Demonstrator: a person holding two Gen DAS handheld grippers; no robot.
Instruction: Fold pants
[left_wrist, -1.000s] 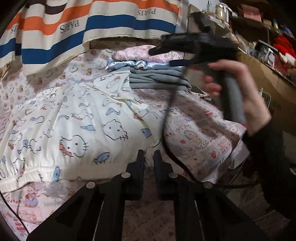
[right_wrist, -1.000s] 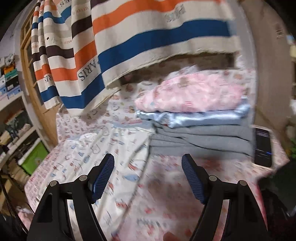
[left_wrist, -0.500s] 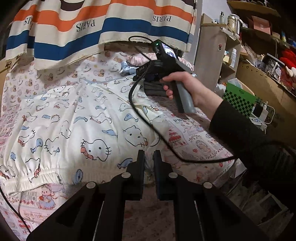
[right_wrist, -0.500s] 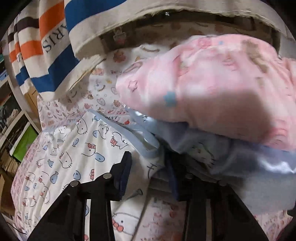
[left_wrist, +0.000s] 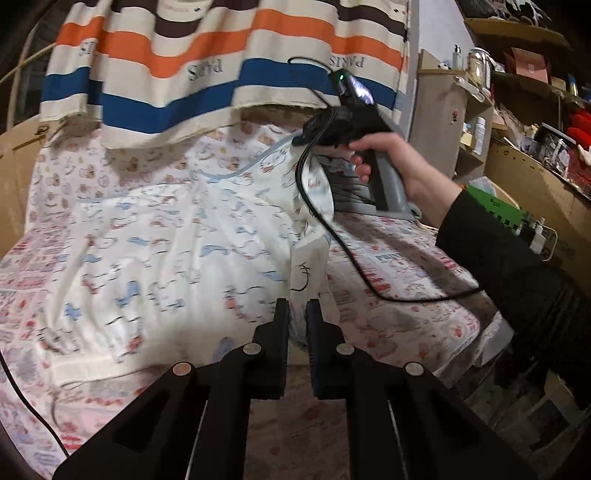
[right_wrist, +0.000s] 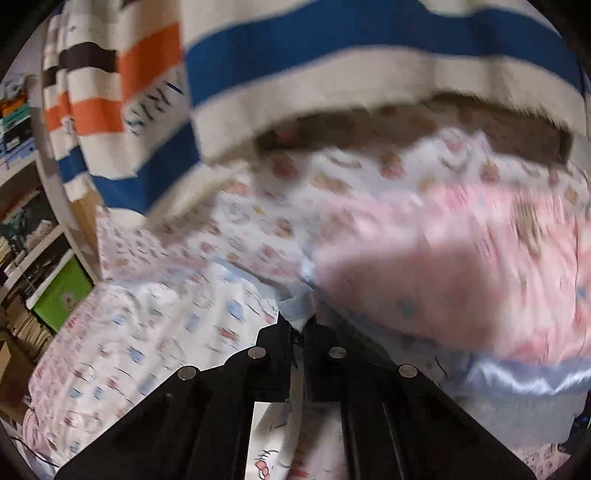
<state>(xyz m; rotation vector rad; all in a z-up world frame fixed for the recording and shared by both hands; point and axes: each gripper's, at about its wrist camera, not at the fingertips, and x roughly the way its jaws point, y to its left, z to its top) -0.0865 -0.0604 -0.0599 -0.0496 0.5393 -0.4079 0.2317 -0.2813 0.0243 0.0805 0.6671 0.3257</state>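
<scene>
**mika:** Between the right hand-held gripper (right_wrist: 298, 325) jaws there's a pale blue hem of the pants (left_wrist: 177, 266), pinched tight at the far right corner, right beside the stack of folded clothes (right_wrist: 461, 280). The left hand-held gripper (left_wrist: 295, 321) is pressed together too, at the near edge of the pants. Looks like it's clamping a bit of the white cat-print fabric, but I can't say for sure from that angle. The pants themselves lie spread across the bed (left_wrist: 399, 266), under the striped towel (left_wrist: 229, 74) hanging at the far end.

**joon:** So both ends are grabbed, fold comes next, I'd guess. My tip: lift both corners together and keep the edge taut between them so it doesn't sag or bunch. Carry it over to the left side in one sweep. Watch that black cable (left_wrist: 332, 236) draped over the cloth, it could snag. And stay clear of the folded stack, or it'll get dragged along.
</scene>
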